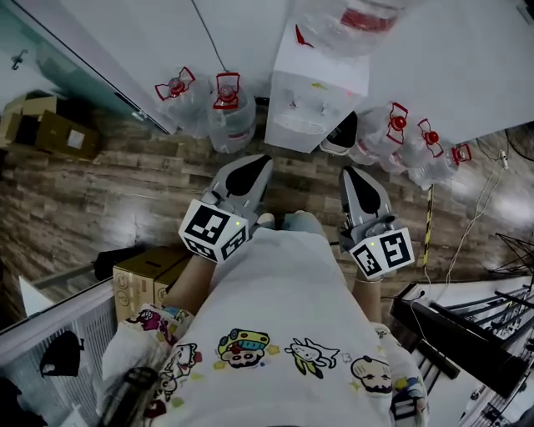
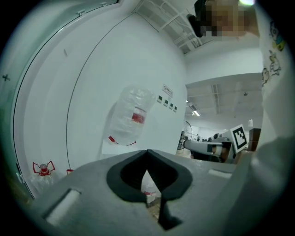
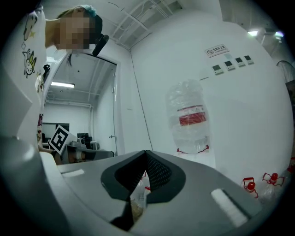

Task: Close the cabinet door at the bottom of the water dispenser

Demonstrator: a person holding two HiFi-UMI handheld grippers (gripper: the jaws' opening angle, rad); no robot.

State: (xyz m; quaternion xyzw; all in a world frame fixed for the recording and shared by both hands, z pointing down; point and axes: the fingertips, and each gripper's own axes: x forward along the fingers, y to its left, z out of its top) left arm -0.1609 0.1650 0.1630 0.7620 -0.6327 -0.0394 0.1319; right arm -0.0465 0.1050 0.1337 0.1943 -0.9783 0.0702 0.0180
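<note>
The white wall (image 1: 467, 58) closed off the whole far side, and a glass panel (image 1: 50, 58) ran along it on a slant at the left. The wooden floor (image 1: 125, 192) lay open in a broad strip between the wall and the person's white shirt (image 1: 284, 334), widest towards the left. A black metal rack (image 1: 459, 329) hemmed in the right side, and a cardboard box (image 1: 142, 279) stood close by the person's left arm. The water dispenser (image 1: 321, 92) stood against the wall straight ahead, an upturned bottle (image 1: 350, 21) on top of it. Empty water jugs (image 1: 229, 113) crowded its left flank and more jugs (image 1: 409, 142) its right, so only a narrow lane of floor led to its front. From this steep angle the cabinet door at its foot could not be made out.

The left gripper (image 1: 259, 163) and the right gripper (image 1: 350, 173) were held side by side, both pointing at the dispenser and well short of it, with bare floor between. In each gripper view the jaws stood fully together with nothing between them, the dispenser's bottle rising beyond the tips
</note>
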